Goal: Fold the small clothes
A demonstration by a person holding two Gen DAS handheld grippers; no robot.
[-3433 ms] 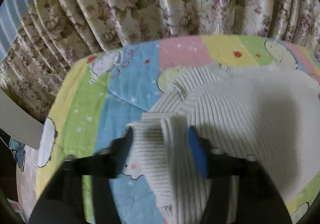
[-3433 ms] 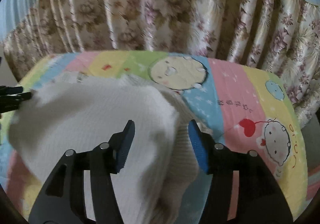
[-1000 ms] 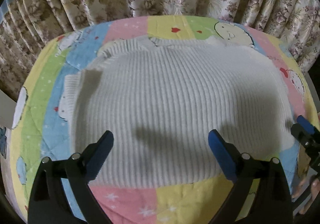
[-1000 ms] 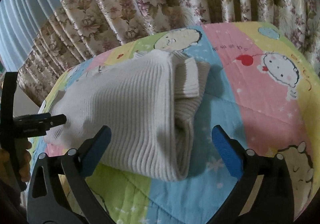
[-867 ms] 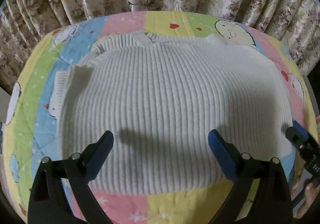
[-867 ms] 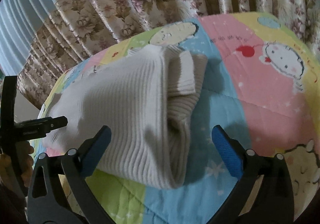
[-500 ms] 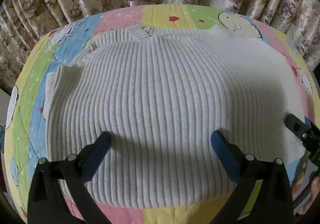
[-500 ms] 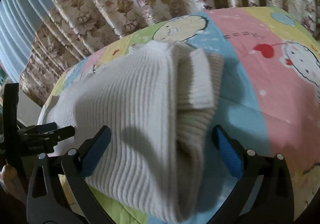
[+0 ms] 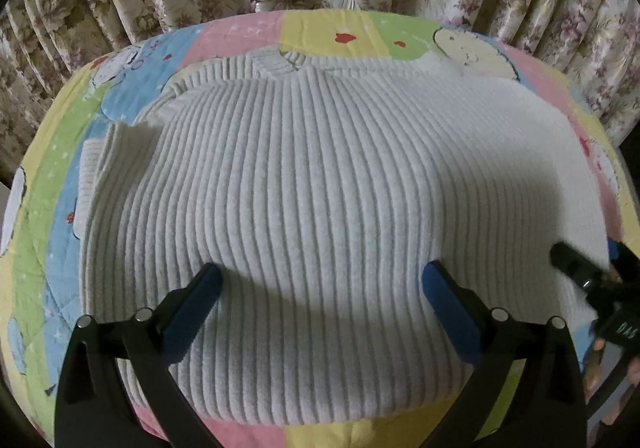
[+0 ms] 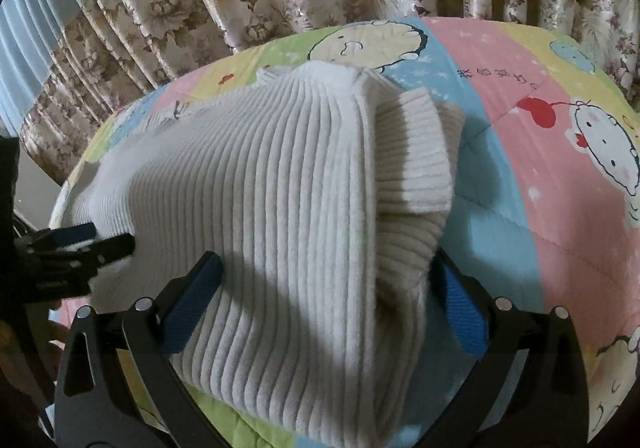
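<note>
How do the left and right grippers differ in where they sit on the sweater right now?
The left gripper hovers over the flat ribbed middle of the sweater; the right gripper straddles its folded end by the cuff. The left spans smooth fabric; the right spans a thick stack. Both are open, fingers gripping nothing.

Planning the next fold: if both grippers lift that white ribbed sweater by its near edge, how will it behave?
The white ribbed sweater is probably floppy: its folded sleeve cuff already slumps over the side. The thick knit looks bulky, so it may sag between the left hand-held gripper and right hand-held gripper. The ribbing should grip the pads.
</note>
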